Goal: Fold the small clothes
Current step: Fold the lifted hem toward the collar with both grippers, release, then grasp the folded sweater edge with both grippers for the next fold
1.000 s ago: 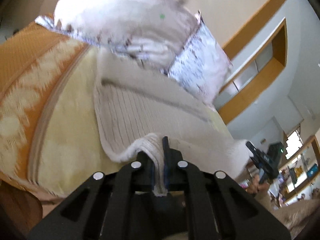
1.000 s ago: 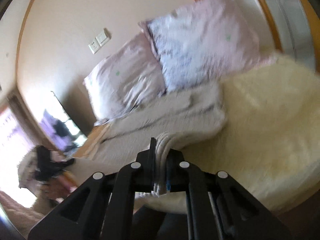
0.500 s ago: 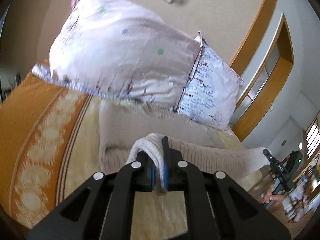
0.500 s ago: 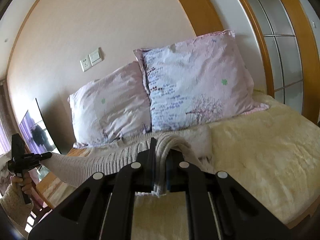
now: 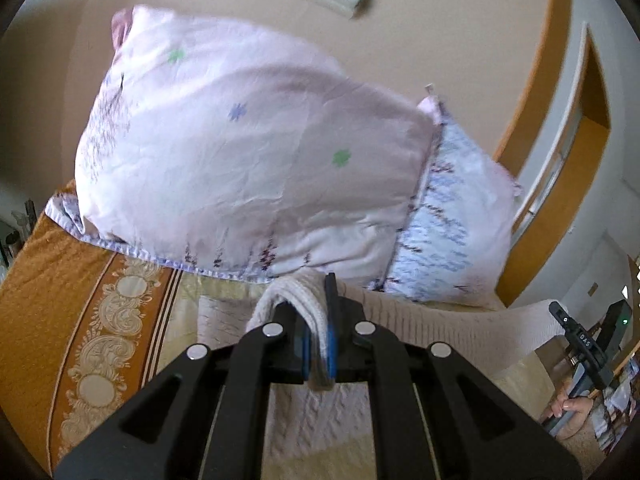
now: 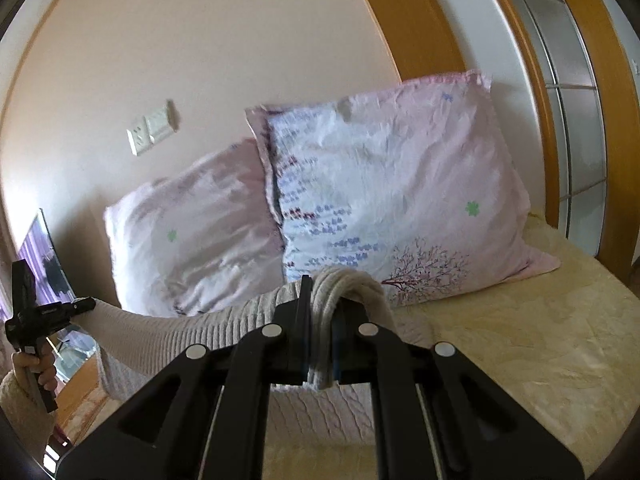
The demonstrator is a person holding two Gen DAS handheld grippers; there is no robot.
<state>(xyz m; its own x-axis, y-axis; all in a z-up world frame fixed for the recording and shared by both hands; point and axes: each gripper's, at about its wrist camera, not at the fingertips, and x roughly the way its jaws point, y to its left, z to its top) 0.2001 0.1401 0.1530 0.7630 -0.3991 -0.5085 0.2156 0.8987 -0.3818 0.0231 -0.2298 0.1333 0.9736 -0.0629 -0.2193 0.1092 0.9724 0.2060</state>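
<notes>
While lifted clear of the yellow bedspread [image 6: 540, 340], hangs as a taut span: cream knit sweater [image 5: 460, 332], long axis from 9 to 3 o'clock before the pillows [image 6: 392, 196]. Pinched at either end by left gripper [image 5: 318, 344] and right gripper [image 6: 320, 344], equally near.

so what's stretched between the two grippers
The cream knit sweater. In the right wrist view it spans from the right gripper to the left gripper; both are shut on it, above the bed.
</notes>
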